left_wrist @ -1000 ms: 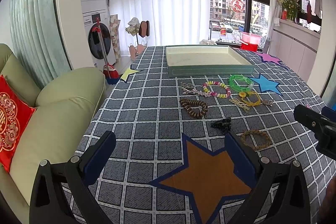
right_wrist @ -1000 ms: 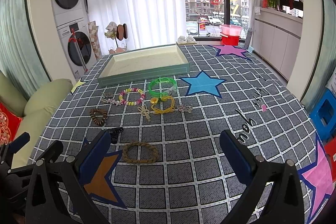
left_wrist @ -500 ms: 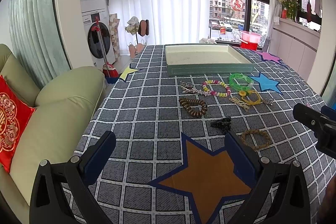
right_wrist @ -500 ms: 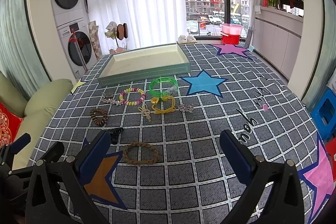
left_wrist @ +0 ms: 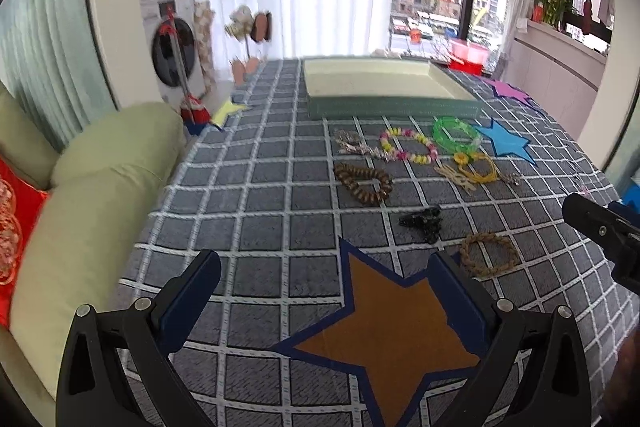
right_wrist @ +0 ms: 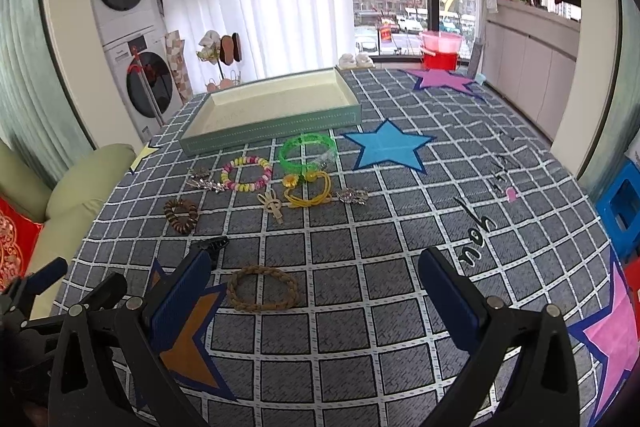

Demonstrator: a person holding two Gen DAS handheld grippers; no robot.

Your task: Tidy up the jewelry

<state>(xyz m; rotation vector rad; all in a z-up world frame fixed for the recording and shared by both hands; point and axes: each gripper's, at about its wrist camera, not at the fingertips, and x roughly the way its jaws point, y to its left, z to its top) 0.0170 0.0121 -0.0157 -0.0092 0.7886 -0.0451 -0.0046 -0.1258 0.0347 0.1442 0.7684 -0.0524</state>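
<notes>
Several pieces of jewelry lie on a grey checked cloth in front of an empty green tray (left_wrist: 392, 103) (right_wrist: 276, 125): a brown braided bracelet (left_wrist: 488, 253) (right_wrist: 262, 289), a black clip (left_wrist: 422, 221) (right_wrist: 210, 245), a dark wooden bead bracelet (left_wrist: 364, 183) (right_wrist: 181, 215), a pink-and-yellow bead bracelet (left_wrist: 408, 145) (right_wrist: 246, 173), a green bangle (left_wrist: 456, 133) (right_wrist: 307, 151) and a yellow cord (left_wrist: 478, 169) (right_wrist: 306, 191). My left gripper (left_wrist: 326, 301) is open over an orange star, empty. My right gripper (right_wrist: 316, 297) is open, the braided bracelet just ahead of its left finger.
A silver chain (left_wrist: 356, 147) and a small silver piece (right_wrist: 352, 195) lie among the jewelry. A green sofa (left_wrist: 92, 179) with a red cushion borders the table's left edge. Washing machines (right_wrist: 132, 27), a curtain and windows stand behind. A blue stool (right_wrist: 622, 203) is at the right.
Both grippers have moved forward a little toward the jewelry, so the pieces look closer. Nothing has been picked up, and both stay open.
</notes>
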